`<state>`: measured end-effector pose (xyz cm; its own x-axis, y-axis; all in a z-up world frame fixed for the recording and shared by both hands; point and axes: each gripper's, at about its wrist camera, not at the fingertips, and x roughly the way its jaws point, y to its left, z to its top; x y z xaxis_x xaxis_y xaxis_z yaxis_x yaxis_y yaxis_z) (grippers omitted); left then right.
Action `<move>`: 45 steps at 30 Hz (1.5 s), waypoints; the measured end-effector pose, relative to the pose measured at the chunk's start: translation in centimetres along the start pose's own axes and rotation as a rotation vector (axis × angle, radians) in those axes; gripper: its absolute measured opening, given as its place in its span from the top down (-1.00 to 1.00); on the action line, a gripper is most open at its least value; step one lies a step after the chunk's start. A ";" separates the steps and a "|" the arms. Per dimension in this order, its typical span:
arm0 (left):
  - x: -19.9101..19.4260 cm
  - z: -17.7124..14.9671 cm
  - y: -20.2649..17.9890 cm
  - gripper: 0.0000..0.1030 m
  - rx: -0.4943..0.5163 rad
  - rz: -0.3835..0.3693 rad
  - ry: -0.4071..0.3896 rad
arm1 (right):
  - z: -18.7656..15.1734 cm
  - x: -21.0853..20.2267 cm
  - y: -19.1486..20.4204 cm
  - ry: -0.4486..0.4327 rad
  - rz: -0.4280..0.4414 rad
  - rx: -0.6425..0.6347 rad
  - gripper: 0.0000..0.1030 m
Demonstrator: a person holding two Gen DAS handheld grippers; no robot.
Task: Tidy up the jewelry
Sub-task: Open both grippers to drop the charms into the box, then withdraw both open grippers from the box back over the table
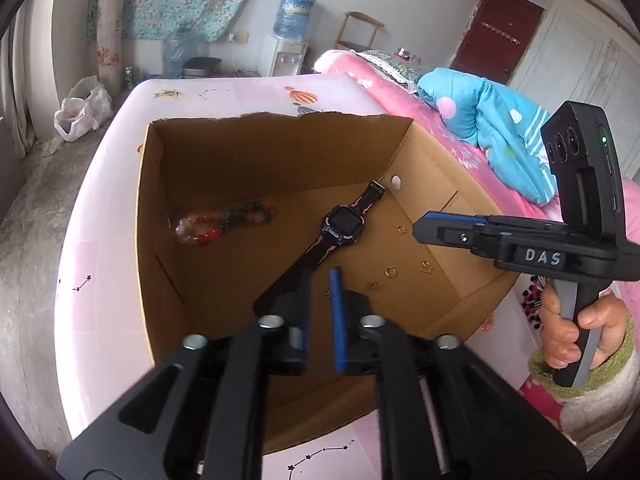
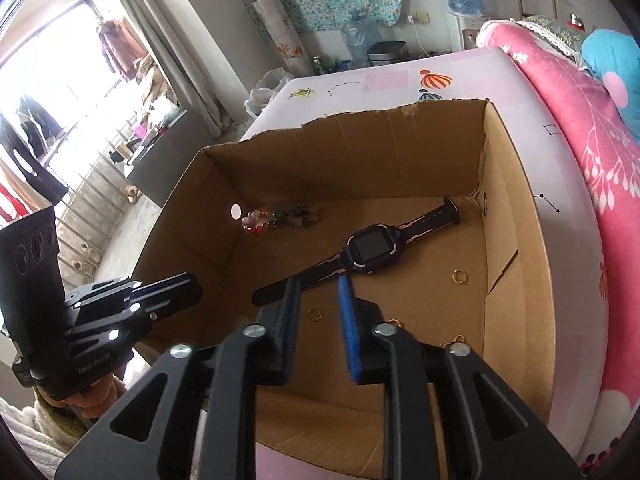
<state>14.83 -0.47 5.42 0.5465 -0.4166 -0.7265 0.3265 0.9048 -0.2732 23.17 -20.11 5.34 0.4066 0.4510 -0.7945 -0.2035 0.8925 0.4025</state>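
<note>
An open cardboard box [image 1: 276, 148] [image 2: 512, 200] stands on a pink table. Inside lie a black smartwatch [image 1: 340, 228] [image 2: 372, 252], a beaded bracelet [image 1: 224, 220] [image 2: 280, 216] by the far wall, and several small gold rings and earrings [image 1: 390, 271] [image 2: 459, 276]. My left gripper [image 1: 322, 284] [image 2: 188, 286] hovers above the box, open a little and empty, its tips over the watch strap's near end. My right gripper [image 2: 320, 292] [image 1: 424, 228] is slightly open and empty, above the strap and a small gold earring [image 2: 315, 313].
A bed with a pink cover [image 2: 580, 120] and a blue quilt [image 1: 496, 120] runs along the right of the table [image 1: 100, 240]. Water jugs [image 1: 294, 12], a dispenser and a plastic bag [image 1: 82, 108] stand on the floor behind.
</note>
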 end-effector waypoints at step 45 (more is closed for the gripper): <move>-0.7 -12.4 -3.4 -0.69 0.076 0.310 0.121 | -18.2 -3.9 -1.3 0.025 -0.397 0.080 -0.62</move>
<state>3.79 -2.11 -0.92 0.5346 -0.1050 -0.8386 0.2178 0.9758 0.0167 5.67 -22.97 -0.38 0.4176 0.0719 -0.9058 0.0356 0.9948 0.0954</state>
